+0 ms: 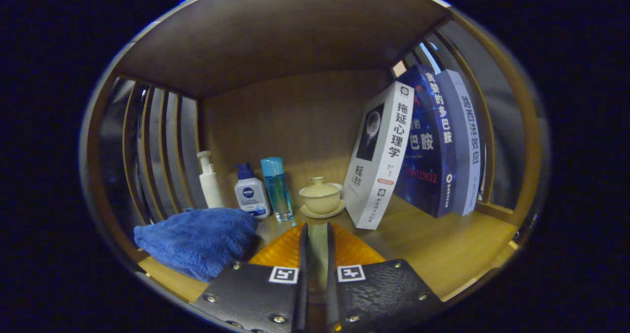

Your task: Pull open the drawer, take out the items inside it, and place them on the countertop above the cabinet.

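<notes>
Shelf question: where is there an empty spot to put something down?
Bare wood lies ahead of the leaning books, right of the hand-held gripper, whose fingers are nearly shut on nothing. It is crowded at the back left: pump bottle, white bottle, blue bottle, lidded cup, and the blue towel in front.

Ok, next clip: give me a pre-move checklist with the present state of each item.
1. Gripper fingers near-closed with a narrow gap, nothing seen between them: ok.
2. Blue towel lies on the wooden shelf just beside the fingers, apart from them: ok.
3. Lidded cup on its saucer sits straight ahead, upright: ok.
4. Blue bottle, pump bottle and tube stand upright behind the towel: ok.
5. Three books lean toward the shelf's side: ok.
6. Drawer state, and items left inside: cannot tell.
</notes>
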The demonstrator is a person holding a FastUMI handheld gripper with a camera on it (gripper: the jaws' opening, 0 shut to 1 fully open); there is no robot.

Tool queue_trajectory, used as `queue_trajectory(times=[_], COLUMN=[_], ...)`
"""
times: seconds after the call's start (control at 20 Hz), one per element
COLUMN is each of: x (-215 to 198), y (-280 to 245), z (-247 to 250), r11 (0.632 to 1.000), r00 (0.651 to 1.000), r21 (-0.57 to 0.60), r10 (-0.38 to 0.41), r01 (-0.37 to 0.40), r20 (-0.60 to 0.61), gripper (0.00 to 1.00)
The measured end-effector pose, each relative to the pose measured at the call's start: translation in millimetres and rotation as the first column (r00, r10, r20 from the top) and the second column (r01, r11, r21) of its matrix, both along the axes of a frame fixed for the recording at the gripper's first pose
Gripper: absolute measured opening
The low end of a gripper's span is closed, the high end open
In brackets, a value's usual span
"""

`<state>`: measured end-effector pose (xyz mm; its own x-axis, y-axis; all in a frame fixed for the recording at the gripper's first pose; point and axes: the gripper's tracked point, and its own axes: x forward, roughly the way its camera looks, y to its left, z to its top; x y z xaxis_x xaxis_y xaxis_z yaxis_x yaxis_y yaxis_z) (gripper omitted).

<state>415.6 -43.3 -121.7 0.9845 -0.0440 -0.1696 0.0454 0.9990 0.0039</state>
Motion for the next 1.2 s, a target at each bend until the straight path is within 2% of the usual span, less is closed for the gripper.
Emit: queue_trajectory(times=[0.05, 0.1, 0.15, 0.35, 0.5, 0.9, 1.1, 1.2], x=[-4.7, -7.9, -11.4, -49.0, -80.9, -211.7, -291.1, -326.8], y=[-5.8, -13.5, -12.3, -19.1, -31.7, -20.3, -12.7, -2.8], z=[5.5, 7.6, 4.0, 9.2, 40.9, 92.1, 99.2, 93.4], r11=[0.999, 0.995, 0.994, 0.995, 0.990, 0.998, 0.997, 0.998], r00=[1.000, 0.998, 0.999, 0.991, 0.991, 0.998, 0.998, 1.000], r21=[-0.045, -0.083, -0.091, -0.063, -0.072, -0.015, -0.055, -0.066], r10=[-0.016, -0.053, -0.053, -0.088, -0.123, -0.067, -0.052, -0.015], r01=[0.016, 0.054, 0.053, 0.082, 0.120, 0.067, 0.054, 0.016], r20=[0.015, 0.019, 0.005, -0.100, -0.047, -0.008, 0.034, 0.027], gripper=[0.18, 0.27, 0.36, 0.73, 1.00, 1.00, 1.00, 1.00])
